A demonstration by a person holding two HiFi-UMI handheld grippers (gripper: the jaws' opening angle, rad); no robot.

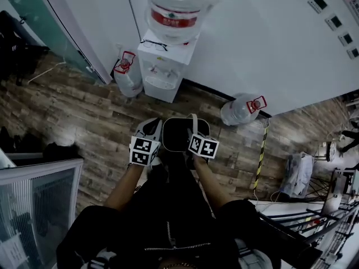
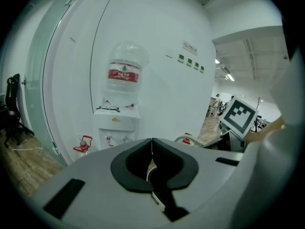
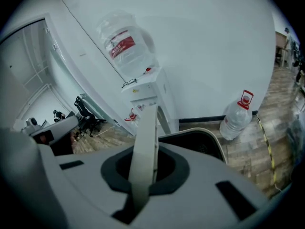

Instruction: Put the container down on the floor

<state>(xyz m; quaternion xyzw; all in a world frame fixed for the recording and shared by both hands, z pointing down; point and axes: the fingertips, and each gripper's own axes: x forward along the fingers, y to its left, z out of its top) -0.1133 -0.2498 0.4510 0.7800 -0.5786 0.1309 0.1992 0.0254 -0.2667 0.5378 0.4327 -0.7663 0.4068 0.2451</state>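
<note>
A dark container [image 1: 178, 134] with a beige rim hangs above the wood floor [image 1: 84, 116], right in front of the person. My left gripper [image 1: 150, 132] is at its left side and my right gripper [image 1: 194, 134] at its right. In the right gripper view, the beige handle strap [image 3: 147, 128] runs up through the right gripper [image 3: 145, 152], which is shut on it, and the container's dark inside [image 3: 200, 144] shows just beyond. In the left gripper view, the left gripper [image 2: 152, 148] is shut with a thin beige edge [image 2: 149, 169] of the container pinched between its jaws.
A white water dispenser [image 1: 162, 66] with a large bottle [image 1: 176, 7] on top stands against the wall ahead. Spare bottles [image 1: 128, 74] [image 1: 241, 110] sit on the floor either side of it. A glass cabinet [image 1: 33, 206] is at near left, a metal rack [image 1: 336, 206] at right.
</note>
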